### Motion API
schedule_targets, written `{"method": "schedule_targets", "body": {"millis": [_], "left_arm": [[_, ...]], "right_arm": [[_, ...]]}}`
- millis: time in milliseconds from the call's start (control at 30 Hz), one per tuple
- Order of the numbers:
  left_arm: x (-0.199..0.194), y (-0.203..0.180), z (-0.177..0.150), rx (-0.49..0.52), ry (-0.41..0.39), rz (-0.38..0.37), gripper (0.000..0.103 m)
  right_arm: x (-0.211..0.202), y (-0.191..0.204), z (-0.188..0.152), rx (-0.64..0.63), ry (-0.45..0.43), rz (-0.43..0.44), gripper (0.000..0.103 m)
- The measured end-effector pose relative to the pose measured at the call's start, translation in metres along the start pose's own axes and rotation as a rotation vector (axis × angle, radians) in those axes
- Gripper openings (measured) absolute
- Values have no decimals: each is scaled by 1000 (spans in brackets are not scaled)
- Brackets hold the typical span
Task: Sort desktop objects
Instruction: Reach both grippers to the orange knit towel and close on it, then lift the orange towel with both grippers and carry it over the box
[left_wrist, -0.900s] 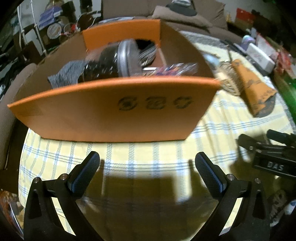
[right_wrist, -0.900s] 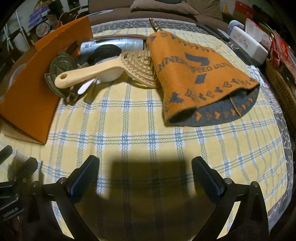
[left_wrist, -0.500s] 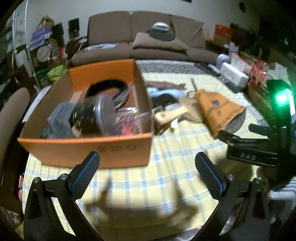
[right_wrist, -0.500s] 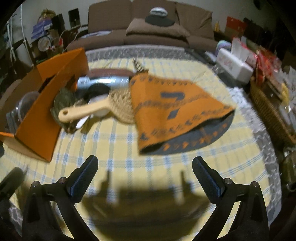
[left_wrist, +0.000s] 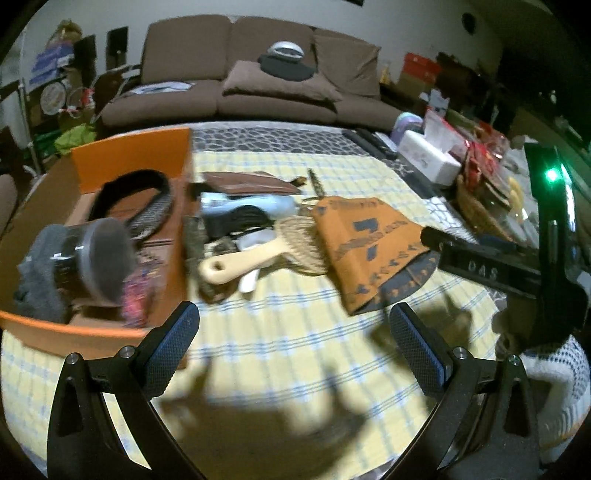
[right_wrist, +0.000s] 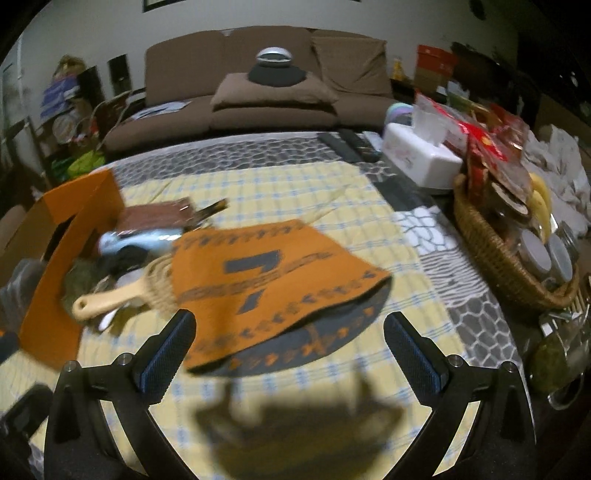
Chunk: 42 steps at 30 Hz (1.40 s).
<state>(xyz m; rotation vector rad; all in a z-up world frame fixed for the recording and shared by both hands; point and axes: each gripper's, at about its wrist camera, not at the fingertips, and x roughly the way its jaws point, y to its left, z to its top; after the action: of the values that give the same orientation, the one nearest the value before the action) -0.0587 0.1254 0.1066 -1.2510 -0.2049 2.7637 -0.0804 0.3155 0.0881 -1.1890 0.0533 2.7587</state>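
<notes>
An orange box (left_wrist: 133, 158) on the left of the checked tablecloth holds a jar (left_wrist: 92, 258), a grey cloth and a black belt (left_wrist: 147, 199). Beside it lie a cream hairbrush (left_wrist: 255, 254), a pale blue tube (left_wrist: 243, 205), a brown pouch (left_wrist: 251, 182) and an orange knit hat (left_wrist: 365, 240). My left gripper (left_wrist: 293, 343) is open and empty, above the cloth near the box's front corner. My right gripper (right_wrist: 288, 350) is open and empty, just in front of the hat (right_wrist: 273, 273); the hairbrush (right_wrist: 122, 295) and box (right_wrist: 70, 251) lie to its left.
A wicker basket (right_wrist: 491, 247) of jars and snacks, a white tissue box (right_wrist: 417, 158) and remote controls (right_wrist: 347, 144) stand on the right side. A brown sofa (right_wrist: 266, 92) is behind the table. The right gripper's body (left_wrist: 517, 258) shows at the left view's right edge.
Both grippers have pulled back and risen from the table, so more of the room shows. The left view has swung right, from the box front to the pile beside it. Both stay open.
</notes>
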Motion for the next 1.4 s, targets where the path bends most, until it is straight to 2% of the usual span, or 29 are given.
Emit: {"method": "schedule_targets", "body": {"millis": [267,433,500,600,667,733,800,867,933,967,1000,1067,1400], "left_arm": [[54,-23,13,-15,74,-53,103],[88,-35,16,-13,130,-40,103],[97,-39,14,-9,143,-34,101],[106,-45,11,13,153,-17,91],[110,-48,11,26,168,-10,78],[116,-51,8,36,193,-16,57],[120,-53,7,47,213,-13,47],[125,-55,5,46,235,-27,26],[126,-54,5,33,245,-52,18],[123,-54,5,33,237,-63,14],[121,-54,6,32,231,-71,13],[115,-54,10,28,218,-91,12],[56,-55,60,16,115,-175,9]], "right_arm": [[45,-48,16,83,58,-10,103],[64,-62,15,126,106,19,101],[69,-62,14,129,120,32,97],[75,-59,13,118,132,44,92],[80,-53,12,99,143,46,87],[88,-48,11,92,168,56,73],[94,-46,8,105,198,91,52],[94,-43,6,110,203,111,42],[90,-41,6,104,194,117,32],[89,-42,7,109,191,126,23],[87,-43,8,119,186,142,14],[81,-47,9,148,172,188,9],[31,-40,35,158,51,277,8]]}}
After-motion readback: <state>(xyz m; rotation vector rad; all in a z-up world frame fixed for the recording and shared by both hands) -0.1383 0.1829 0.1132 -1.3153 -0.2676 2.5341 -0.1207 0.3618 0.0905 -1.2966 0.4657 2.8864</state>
